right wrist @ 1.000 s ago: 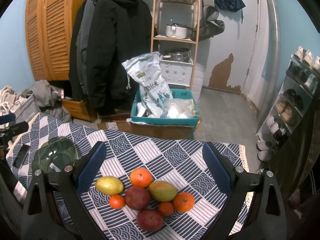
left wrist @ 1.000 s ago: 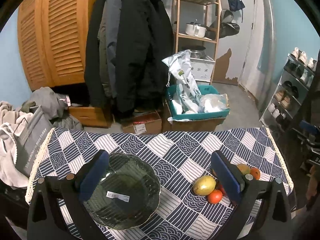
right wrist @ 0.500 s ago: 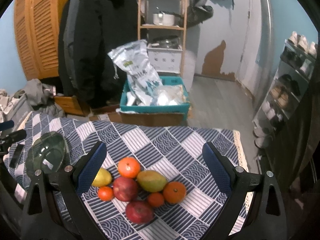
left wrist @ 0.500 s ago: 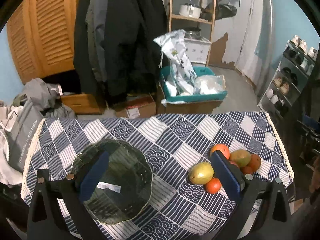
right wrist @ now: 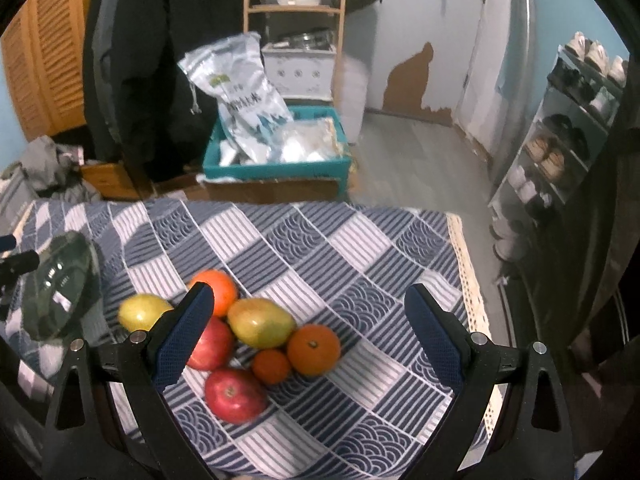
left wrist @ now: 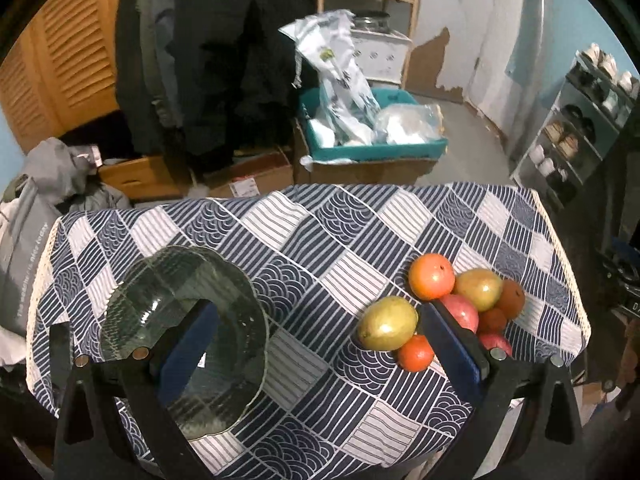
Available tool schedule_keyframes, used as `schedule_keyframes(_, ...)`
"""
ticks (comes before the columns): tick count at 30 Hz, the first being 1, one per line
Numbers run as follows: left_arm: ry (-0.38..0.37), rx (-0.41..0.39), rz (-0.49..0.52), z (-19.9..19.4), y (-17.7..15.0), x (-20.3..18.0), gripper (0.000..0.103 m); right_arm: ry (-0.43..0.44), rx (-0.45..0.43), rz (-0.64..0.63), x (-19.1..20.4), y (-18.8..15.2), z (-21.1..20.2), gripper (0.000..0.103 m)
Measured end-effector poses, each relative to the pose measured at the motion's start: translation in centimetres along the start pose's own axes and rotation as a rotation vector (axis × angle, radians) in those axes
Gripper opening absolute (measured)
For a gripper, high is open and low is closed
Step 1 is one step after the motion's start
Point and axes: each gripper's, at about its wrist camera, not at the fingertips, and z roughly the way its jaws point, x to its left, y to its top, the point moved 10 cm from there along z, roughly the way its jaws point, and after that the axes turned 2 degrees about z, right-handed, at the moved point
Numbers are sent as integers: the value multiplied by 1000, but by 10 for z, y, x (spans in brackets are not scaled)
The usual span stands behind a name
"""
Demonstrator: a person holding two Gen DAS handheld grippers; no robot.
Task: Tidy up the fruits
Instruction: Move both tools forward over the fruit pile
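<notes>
While both my grippers, left [left wrist: 316, 344] and right [right wrist: 308, 334], hang open and empty, I'd straddle the mango [right wrist: 261, 322] at the pile's centre squarely, then carry it to the bowl [right wrist: 56, 286] at nine o'clock.

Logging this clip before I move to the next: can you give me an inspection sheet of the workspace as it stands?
Surface: patterned blue-and-white tablecloth.
Job's things: glass bowl, no fruit in it; fruit pile of mangoes, oranges and apples lies apart from it.
Clutter: nothing seen on the cloth.
Grippers: left gripper open, over the bowl's near side; right gripper open, over the pile, gripping nothing.
Cables: nothing seen.
Surroundings: teal crate with bags, hanging coats, shoe rack.
</notes>
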Motion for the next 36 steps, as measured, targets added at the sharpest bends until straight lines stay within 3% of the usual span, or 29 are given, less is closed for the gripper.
schedule_keyframes(15, -6, 78, 126, 48, -14, -46, 103, 20, 160, 31, -28, -53, 50, 94)
schedule_keyframes(30, -46, 136, 131, 96, -25, -64, 103, 54, 318, -13, -20, -87, 105, 90)
schedule_keyframes(36, -52, 171, 167, 113, -32, -72, 102, 72, 364, -5, -21, -96, 120, 84)
